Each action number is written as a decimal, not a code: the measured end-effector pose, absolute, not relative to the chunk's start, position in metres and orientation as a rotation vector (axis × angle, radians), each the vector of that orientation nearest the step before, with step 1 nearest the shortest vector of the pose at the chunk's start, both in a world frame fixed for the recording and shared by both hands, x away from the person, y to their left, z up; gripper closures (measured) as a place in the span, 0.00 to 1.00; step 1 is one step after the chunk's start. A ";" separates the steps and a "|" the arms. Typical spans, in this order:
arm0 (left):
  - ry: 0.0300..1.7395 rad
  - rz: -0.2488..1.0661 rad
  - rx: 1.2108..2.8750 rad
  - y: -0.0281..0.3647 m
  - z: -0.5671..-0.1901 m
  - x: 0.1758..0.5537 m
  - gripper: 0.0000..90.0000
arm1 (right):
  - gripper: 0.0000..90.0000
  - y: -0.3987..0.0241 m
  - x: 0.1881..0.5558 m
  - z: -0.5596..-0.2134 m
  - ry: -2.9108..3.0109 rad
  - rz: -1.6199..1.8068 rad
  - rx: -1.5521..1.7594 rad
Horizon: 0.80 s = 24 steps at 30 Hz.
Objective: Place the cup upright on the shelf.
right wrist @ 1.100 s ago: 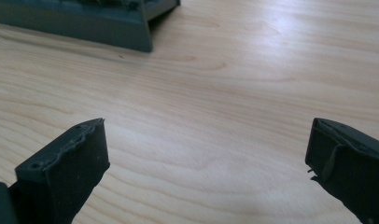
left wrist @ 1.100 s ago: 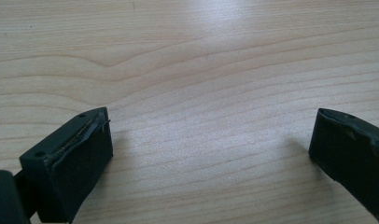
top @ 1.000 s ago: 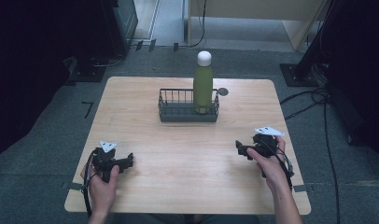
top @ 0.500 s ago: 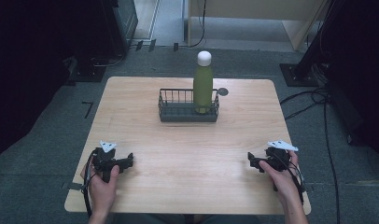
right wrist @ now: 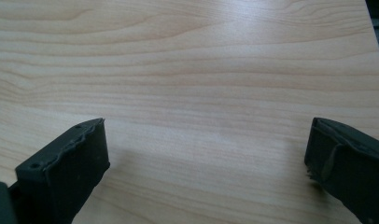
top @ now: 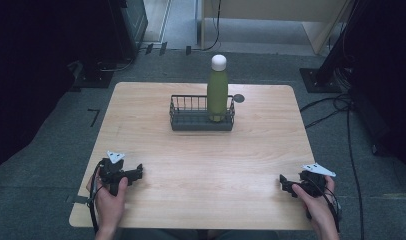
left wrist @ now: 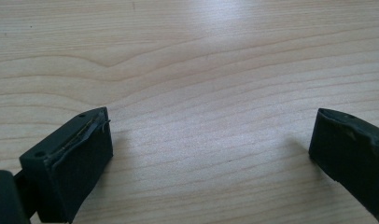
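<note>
A green bottle (top: 217,93) with a white cap stands upright in the right end of a dark wire basket (top: 191,118) at the far middle of the wooden table (top: 206,160). My left gripper (top: 137,173) rests on the table near its front left corner, held by a hand, jaws wide apart over bare wood (left wrist: 211,140). My right gripper (top: 283,183) rests near the front right corner, also open with nothing between its jaws (right wrist: 206,144).
A small dark round disc (top: 239,98) lies on the table just right of the basket. Cables (top: 336,107) run over the grey floor to the right of the table. Dark equipment stands at the far left and right.
My right gripper has moved back toward the front right corner of the table and lower. The left gripper, the bottle and the basket have stayed where they were.
</note>
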<state>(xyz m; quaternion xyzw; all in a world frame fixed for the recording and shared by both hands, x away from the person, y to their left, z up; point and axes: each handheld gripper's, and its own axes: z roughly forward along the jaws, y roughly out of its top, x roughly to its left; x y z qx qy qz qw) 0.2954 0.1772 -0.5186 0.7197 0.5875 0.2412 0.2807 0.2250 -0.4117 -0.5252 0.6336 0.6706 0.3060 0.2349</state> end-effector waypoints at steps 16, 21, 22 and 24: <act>1.575 0.646 1.929 0.177 -0.519 0.295 0.00 | 0.00 -0.411 0.220 -0.528 1.806 0.788 1.729; 1.574 0.646 1.928 0.177 -0.519 0.295 0.00 | 0.00 -0.411 0.220 -0.528 1.807 0.788 1.729; 1.575 0.646 1.929 0.177 -0.519 0.295 0.00 | 0.00 -0.411 0.220 -0.528 1.807 0.788 1.728; 1.575 0.646 1.929 0.177 -0.519 0.295 0.00 | 0.00 -0.411 0.220 -0.528 1.807 0.788 1.728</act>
